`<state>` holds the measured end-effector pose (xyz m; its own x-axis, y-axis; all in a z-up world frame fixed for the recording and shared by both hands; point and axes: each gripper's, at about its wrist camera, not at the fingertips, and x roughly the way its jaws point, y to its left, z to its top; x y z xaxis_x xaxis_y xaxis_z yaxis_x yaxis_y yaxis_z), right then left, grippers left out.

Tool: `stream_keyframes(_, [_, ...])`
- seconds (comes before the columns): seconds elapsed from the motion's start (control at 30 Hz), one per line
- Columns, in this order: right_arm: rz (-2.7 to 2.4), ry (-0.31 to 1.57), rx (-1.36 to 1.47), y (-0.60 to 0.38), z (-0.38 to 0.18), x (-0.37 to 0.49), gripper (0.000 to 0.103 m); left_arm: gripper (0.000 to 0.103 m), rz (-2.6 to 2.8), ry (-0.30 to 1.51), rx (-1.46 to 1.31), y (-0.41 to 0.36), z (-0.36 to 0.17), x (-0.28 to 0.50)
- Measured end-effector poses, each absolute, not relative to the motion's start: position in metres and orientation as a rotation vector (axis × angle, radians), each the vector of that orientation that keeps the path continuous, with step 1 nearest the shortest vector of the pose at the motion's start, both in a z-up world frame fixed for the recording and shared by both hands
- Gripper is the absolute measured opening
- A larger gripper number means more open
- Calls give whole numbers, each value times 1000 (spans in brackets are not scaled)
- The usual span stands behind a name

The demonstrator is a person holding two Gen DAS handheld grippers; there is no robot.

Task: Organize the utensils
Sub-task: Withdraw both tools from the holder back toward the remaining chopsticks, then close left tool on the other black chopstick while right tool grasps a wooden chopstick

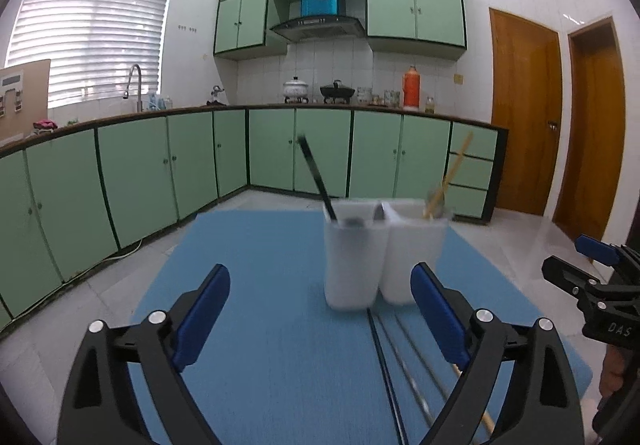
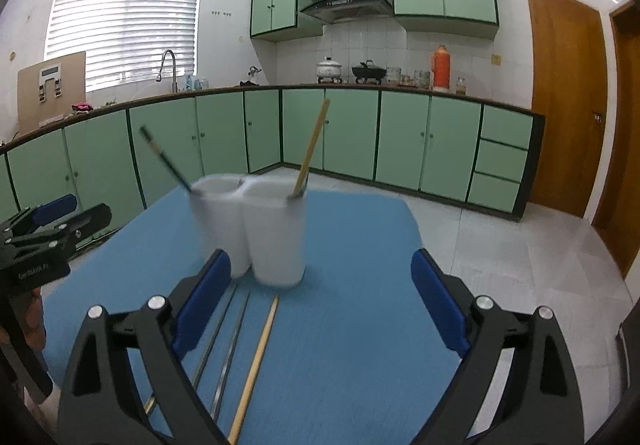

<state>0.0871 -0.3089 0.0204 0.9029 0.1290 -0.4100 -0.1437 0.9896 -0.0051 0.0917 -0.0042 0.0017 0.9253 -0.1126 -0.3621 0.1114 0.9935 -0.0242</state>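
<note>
A white two-compartment utensil holder [image 1: 384,253] [image 2: 256,233] stands on the blue mat [image 1: 260,285] [image 2: 352,285]. A black chopstick [image 1: 316,177] [image 2: 166,161] leans in its left compartment and a wooden chopstick [image 1: 450,177] [image 2: 312,149] in its right one. Loose on the mat in front lie a black chopstick [image 1: 384,365], two metal chopsticks [image 1: 412,373] [image 2: 228,349] and a wooden chopstick [image 2: 258,361]. My left gripper [image 1: 320,309] is open and empty just before the holder. My right gripper [image 2: 320,301] is open and empty, above the loose chopsticks.
The mat covers a table with floor beyond its edges. Green kitchen cabinets [image 1: 168,161] run along the far walls. Wooden doors [image 1: 524,109] stand at the right. The right gripper shows at the right edge of the left wrist view [image 1: 592,277].
</note>
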Motion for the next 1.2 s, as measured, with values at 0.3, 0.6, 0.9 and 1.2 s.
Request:
stream_keyframes(0.3, [86, 439, -11, -299, -42, 25, 89, 92, -80, 424, 13, -7, -54, 40])
stream_keyframes(0.6, [48, 419, -1, -290, -73, -7, 72, 92, -57, 434, 55, -10, -85, 8])
stream_keyframes(0.9, [46, 410, -44, -271, -88, -24, 53, 92, -67, 453, 50, -9, -93, -6])
stream_keyframes(1.2, [86, 401, -28, -259, -91, -32, 33, 92, -66, 467, 41, -8, -99, -16])
